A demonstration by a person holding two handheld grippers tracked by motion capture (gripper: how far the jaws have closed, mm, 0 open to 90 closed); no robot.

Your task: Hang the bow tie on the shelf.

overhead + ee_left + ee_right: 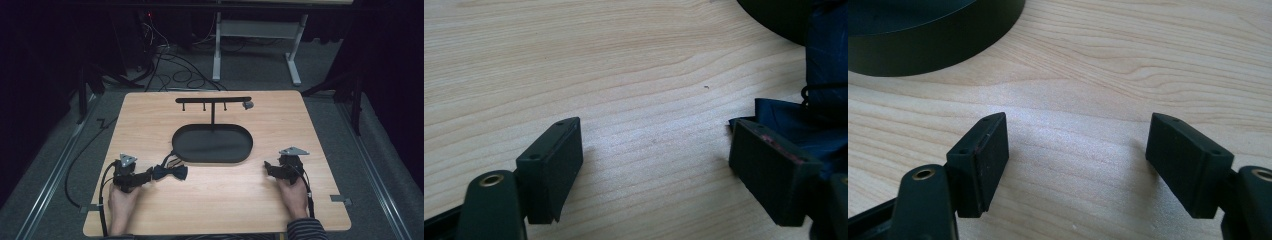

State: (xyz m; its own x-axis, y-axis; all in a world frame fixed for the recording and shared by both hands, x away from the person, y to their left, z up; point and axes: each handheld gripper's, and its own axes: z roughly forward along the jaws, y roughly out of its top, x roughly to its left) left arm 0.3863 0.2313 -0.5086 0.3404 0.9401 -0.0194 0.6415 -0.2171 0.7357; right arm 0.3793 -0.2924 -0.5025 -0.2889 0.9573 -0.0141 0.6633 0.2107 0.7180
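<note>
my left gripper (150, 175) fingers spread wide, empty, beside bow tie (170, 172) | bow tie on tabletop (225, 195) by tray (212, 144) | soft, light, floppy: I'd pinch the centre knot | right gripper (268, 167) fingers released, empty

The left gripper (148, 175) lies low at the near left of the table (235, 210), held by the left hand (122, 200). Its jaws are wide apart. The right gripper (270, 169) lies at the near right, in the right hand (292, 192), jaws wide apart too.
</note>
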